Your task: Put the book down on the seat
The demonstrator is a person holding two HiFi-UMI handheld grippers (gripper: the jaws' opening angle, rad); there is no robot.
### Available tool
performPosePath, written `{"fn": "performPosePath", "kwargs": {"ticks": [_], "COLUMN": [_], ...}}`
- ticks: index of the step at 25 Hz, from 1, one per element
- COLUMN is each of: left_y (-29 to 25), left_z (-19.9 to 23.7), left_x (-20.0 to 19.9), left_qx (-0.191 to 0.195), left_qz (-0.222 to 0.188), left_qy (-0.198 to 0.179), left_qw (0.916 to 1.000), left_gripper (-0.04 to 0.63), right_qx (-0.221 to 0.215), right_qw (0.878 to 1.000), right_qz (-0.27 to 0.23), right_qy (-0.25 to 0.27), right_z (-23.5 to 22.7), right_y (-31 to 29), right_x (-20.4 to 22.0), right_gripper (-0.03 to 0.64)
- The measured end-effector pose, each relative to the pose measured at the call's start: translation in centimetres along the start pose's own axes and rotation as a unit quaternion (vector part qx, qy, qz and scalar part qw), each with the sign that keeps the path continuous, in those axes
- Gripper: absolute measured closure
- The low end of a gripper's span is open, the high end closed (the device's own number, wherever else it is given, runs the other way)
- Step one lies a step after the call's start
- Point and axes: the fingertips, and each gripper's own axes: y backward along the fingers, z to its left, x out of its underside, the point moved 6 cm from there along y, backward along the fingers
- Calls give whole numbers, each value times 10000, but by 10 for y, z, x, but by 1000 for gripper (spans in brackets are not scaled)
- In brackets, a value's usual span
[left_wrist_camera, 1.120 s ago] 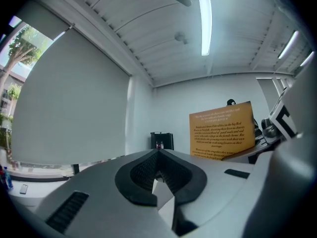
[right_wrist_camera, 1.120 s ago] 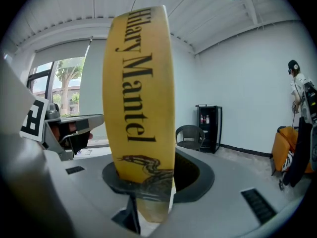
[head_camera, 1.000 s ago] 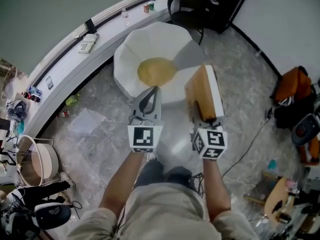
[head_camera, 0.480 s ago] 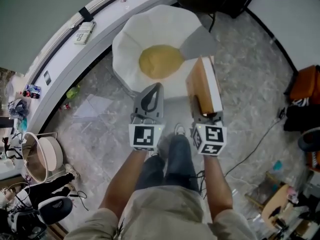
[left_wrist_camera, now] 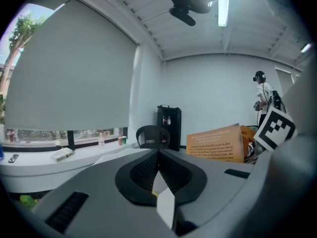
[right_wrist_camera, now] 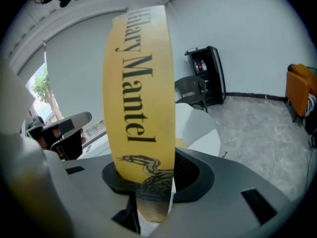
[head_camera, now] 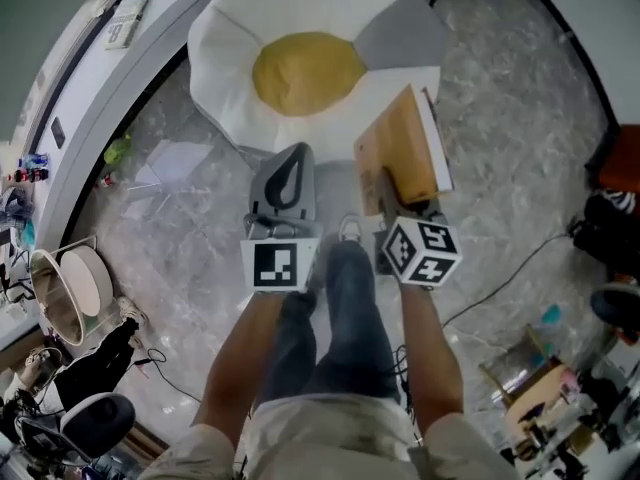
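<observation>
The book (head_camera: 400, 153) has an orange cover and white page edges, and its yellow spine (right_wrist_camera: 138, 98) stands upright in the right gripper view. My right gripper (head_camera: 393, 190) is shut on the book's lower end and holds it tilted over the near right edge of the seat (head_camera: 225, 38). That seat is a white, egg-shaped floor seat with a yellow round cushion (head_camera: 305, 71) in its middle. To the left of the book, my left gripper (head_camera: 297, 153) hangs over the seat's near edge, its jaws meeting at the tips with nothing between them. The left gripper view shows the book's back cover (left_wrist_camera: 215, 143) to the right.
A curved white counter (head_camera: 60, 138) runs along the left. A round basket (head_camera: 65, 303) and cluttered gear stand at the lower left, with bags (head_camera: 620, 168) and cables at the right. A black chair (left_wrist_camera: 153, 135) and cabinet (left_wrist_camera: 168, 125) stand beyond the seat. A person (left_wrist_camera: 262, 98) stands far off.
Both grippers and the book have sunk toward the seat, which now lies closer in the head view. The book has tilted further. The grip on it is unchanged.
</observation>
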Motion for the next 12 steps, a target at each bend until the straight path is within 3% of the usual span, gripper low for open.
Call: {"fn": "performPosePath", "kwargs": {"ticks": [3, 7, 12], "left_y": [-15, -27, -45], "left_z": [5, 4, 11], "left_x": [35, 82, 140], "left_qx": [-159, -249, -353], "left_qz": [168, 325, 585], "left_qy": [227, 264, 295], "left_qw": [9995, 9988, 9972], "left_gripper": [588, 588, 588], "right_qx": [-231, -471, -670], "right_qw": [9988, 9965, 9887], "right_qz": [330, 606, 855], "right_qy": [-267, -321, -1034], "right_z": [-14, -34, -64], "right_y": [-40, -83, -143], "right_x": [22, 53, 92], "right_gripper": [466, 466, 466]}}
